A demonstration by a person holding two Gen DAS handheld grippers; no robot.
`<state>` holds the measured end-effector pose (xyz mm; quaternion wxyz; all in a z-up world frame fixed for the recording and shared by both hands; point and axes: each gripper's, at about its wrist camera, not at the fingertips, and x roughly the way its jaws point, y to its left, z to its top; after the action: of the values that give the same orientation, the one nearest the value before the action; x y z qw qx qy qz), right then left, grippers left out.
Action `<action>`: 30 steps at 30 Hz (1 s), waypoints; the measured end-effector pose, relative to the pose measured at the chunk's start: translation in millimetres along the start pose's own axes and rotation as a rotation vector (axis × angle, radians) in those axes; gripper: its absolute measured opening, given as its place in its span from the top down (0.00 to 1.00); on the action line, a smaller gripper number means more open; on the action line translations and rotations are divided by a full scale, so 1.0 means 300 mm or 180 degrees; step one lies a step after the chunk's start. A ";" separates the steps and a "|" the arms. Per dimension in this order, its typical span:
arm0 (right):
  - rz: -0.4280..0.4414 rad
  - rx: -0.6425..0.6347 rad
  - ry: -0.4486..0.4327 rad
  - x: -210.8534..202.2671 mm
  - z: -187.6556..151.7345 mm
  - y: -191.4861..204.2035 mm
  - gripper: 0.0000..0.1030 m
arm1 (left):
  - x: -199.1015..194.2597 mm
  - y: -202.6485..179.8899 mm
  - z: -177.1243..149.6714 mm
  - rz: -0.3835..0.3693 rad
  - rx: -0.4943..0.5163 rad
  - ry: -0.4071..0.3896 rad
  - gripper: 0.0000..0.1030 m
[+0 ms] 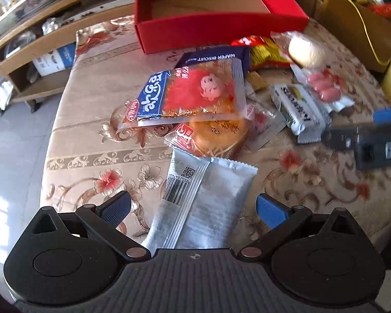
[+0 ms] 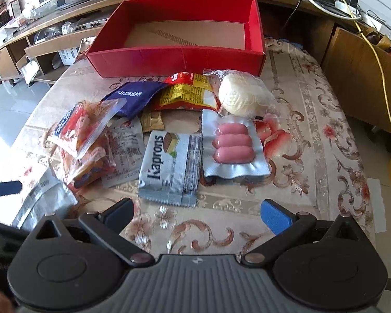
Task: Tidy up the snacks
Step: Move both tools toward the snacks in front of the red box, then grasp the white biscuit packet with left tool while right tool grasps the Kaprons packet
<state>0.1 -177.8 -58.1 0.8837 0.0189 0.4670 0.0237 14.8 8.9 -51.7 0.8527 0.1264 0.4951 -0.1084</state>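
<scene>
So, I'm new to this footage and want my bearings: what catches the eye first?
The empty red box at the far side of the floral tablecloth stands out first. In front of it lies a loose heap of snacks, with the pink sausage pack and the Kaprons wafer pack nearest the open right gripper. The left gripper, also open, straddles a silver packet.
</scene>
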 end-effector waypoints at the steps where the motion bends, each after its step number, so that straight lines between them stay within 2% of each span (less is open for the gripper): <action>1: 0.0002 -0.0008 -0.0004 0.004 0.008 0.001 0.01 | 0.009 0.000 -0.002 0.0024 0.0027 0.0028 0.03; 4: 0.0000 -0.0030 -0.0016 0.018 0.038 0.005 0.02 | 0.030 0.028 0.004 -0.0112 -0.0129 0.0109 0.05; 6: 0.0011 -0.0029 0.0003 0.034 0.057 0.006 0.02 | 0.025 0.037 0.003 -0.0120 -0.0205 0.0088 0.08; 9: 0.0040 -0.0021 0.0065 0.060 0.071 0.006 0.06 | 0.013 0.039 -0.001 -0.0119 -0.0199 0.0058 0.15; 11: 0.0071 -0.0022 0.0103 0.079 0.080 0.010 0.09 | 0.001 0.038 0.000 -0.0152 -0.0201 0.0025 0.25; 13: 0.0112 -0.0034 0.0143 0.103 0.092 0.020 0.11 | -0.002 0.032 0.001 -0.0161 -0.0207 0.0018 0.26; 16: 0.0103 -0.0075 0.0215 0.149 0.108 0.040 0.16 | 0.003 0.032 0.007 -0.0152 -0.0206 0.0007 0.26; 21: 0.0082 -0.0092 0.0228 0.195 0.132 0.060 0.11 | 0.012 0.030 0.005 -0.0208 -0.0178 -0.0013 0.16; 23: 0.0082 -0.0124 0.0281 0.201 0.119 0.063 0.03 | 0.014 0.020 -0.001 -0.0165 -0.0102 -0.0010 0.13; 25: 0.0087 -0.0266 0.0270 0.200 0.097 0.070 0.03 | 0.023 0.020 -0.002 -0.0096 -0.0107 0.0014 0.06; 27: 0.0127 -0.0297 0.0283 0.195 0.096 0.062 0.08 | 0.023 0.033 -0.001 -0.0129 -0.0137 0.0031 0.07; 29: 0.0122 -0.0333 0.0250 0.176 0.094 0.050 0.31 | 0.018 0.033 -0.006 -0.0115 -0.0122 0.0023 0.10; 30: 0.0130 -0.0363 0.0229 0.164 0.092 0.043 0.36 | 0.014 0.034 -0.006 -0.0119 -0.0131 0.0020 0.12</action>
<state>50.1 -162.2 -82.5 0.8654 -0.0228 0.4958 0.0689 18.5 18.8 -55.2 0.8514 0.0998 0.5022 -0.1136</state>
